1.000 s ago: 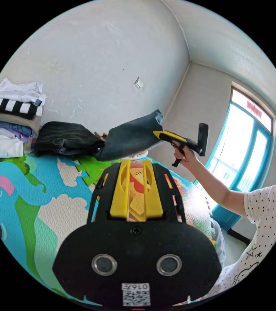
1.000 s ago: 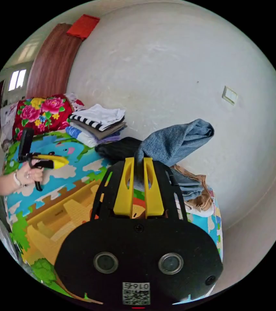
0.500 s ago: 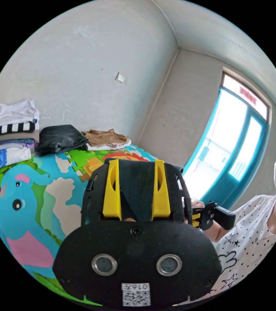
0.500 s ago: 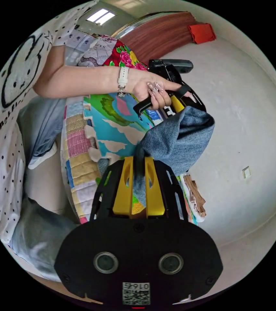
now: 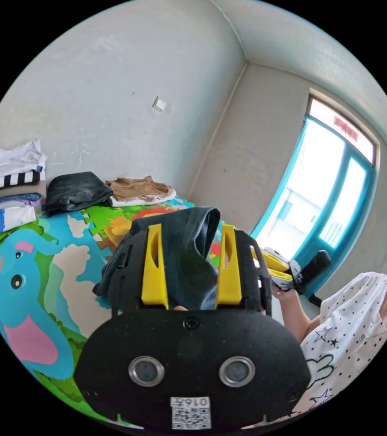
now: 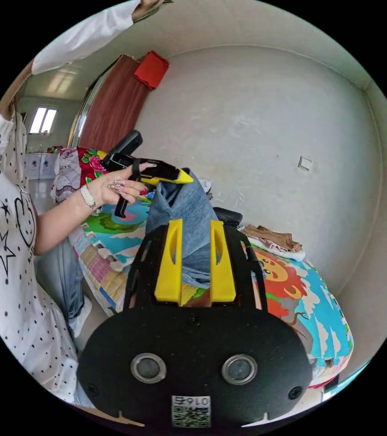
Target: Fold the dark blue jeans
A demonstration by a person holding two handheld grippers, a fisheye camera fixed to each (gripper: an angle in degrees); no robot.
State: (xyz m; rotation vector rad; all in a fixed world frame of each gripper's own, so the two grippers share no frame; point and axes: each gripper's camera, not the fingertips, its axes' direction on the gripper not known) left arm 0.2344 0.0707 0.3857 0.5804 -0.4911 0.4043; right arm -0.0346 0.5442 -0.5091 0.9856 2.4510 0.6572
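Hanging jeans between left gripper fingers

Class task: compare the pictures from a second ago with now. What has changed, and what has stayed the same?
The left tongs, empty then, now have the jeans between their jaws. The right tongs have opened around the denim they pinched. The clothes stack and mat are unchanged.

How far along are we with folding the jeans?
Early. Done: the jeans are picked up off the play mat. In hand: denim hangs between the jaws of both the left gripper and the right gripper, bunched. Left: spreading, folding and setting them down.
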